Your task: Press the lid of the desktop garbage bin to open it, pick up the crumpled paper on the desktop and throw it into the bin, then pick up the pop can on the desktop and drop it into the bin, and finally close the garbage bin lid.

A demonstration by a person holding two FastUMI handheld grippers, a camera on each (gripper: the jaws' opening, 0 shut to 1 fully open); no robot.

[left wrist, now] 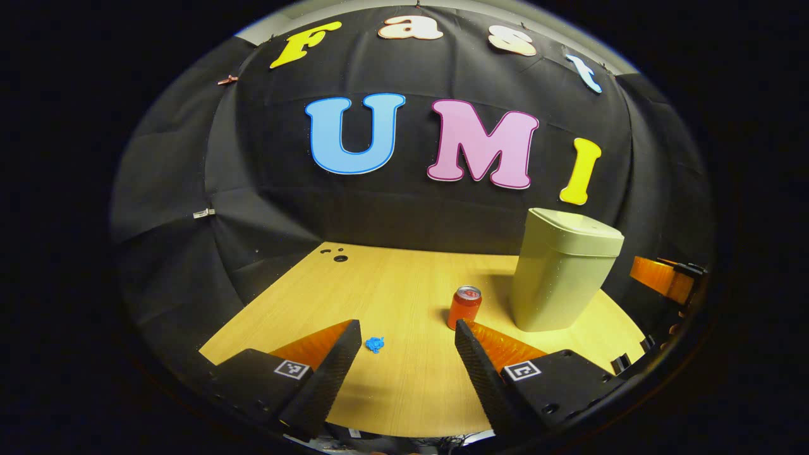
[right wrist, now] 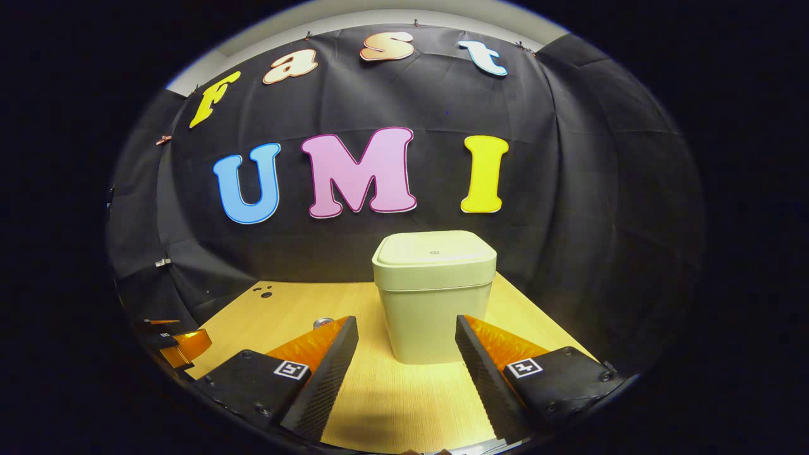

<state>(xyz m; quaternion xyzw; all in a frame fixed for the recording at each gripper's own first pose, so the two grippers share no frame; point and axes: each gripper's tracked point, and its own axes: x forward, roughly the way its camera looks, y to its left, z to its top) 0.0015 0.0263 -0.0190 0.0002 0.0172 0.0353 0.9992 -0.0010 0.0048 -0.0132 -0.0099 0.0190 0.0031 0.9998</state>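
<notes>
A pale green bin (left wrist: pixel 562 272) stands on the right of the wooden table (left wrist: pixel 379 278), its lid (right wrist: pixel 435 249) down. A red pop can (left wrist: pixel 464 307) stands upright just left of the bin. A small blue crumpled paper (left wrist: pixel 375 344) lies on the table left of the can. My left gripper (left wrist: pixel 407 328) is open above the table's near edge, with the paper just beyond its left finger and the can at its right fingertip. My right gripper (right wrist: pixel 406 321) is open and faces the bin (right wrist: pixel 433 303) straight on, a short way off. The can's top (right wrist: pixel 323 322) peeks over its left finger.
Several small dark holes (left wrist: pixel 335 254) mark the table's far left corner. The black cloth wall closes in behind and at both sides. The right gripper (left wrist: pixel 663 278) shows at the far right beside the bin; the left gripper (right wrist: pixel 180 344) shows at the left edge.
</notes>
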